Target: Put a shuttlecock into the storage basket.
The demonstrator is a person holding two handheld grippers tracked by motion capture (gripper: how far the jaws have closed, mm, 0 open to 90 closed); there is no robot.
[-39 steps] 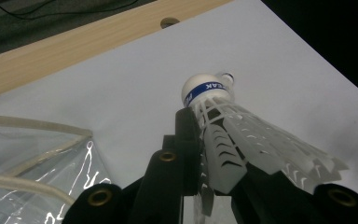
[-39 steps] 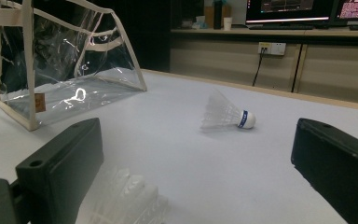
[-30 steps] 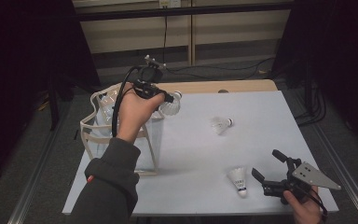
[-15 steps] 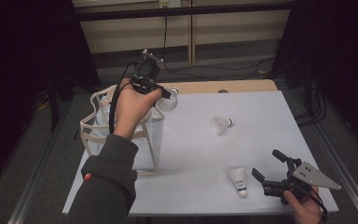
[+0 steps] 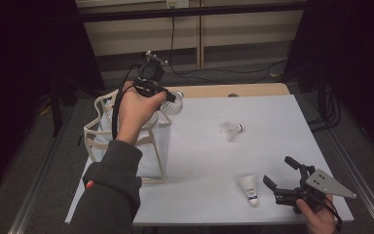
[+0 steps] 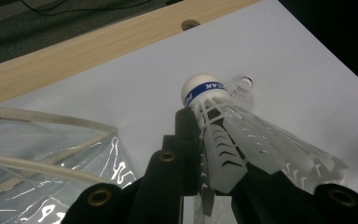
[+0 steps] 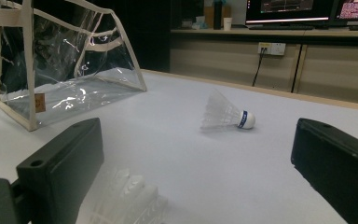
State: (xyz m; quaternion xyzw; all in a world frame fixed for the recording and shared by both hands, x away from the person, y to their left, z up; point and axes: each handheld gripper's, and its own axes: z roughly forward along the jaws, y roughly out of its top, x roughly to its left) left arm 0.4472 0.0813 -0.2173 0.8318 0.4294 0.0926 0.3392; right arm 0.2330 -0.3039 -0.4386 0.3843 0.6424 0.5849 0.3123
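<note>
Three shuttlecocks are in play, and the clear bag (image 5: 126, 141) at the left of the table (image 5: 272, 146) serves as landmark. Nearest the person, well right of the bag, the right tool (image 5: 285, 181) rests low with its jaws spread and nothing between them; the near shuttlecock (image 5: 249, 186) stands cork-down just to its left, ungripped. Farther back, the second shuttlecock (image 5: 230, 129) lies on its side, also right of the bag. Farthest, at the bag's far right corner, the left tool (image 6: 205, 154) is clenched on the skirt of the held shuttlecock (image 6: 223, 135), cork pointing away, raised above the bag's open rim. By this reading, one shuttlecock is on its way into the bag and not yet dropped; two remain on the table. What lies inside the bag cannot be told.
</note>
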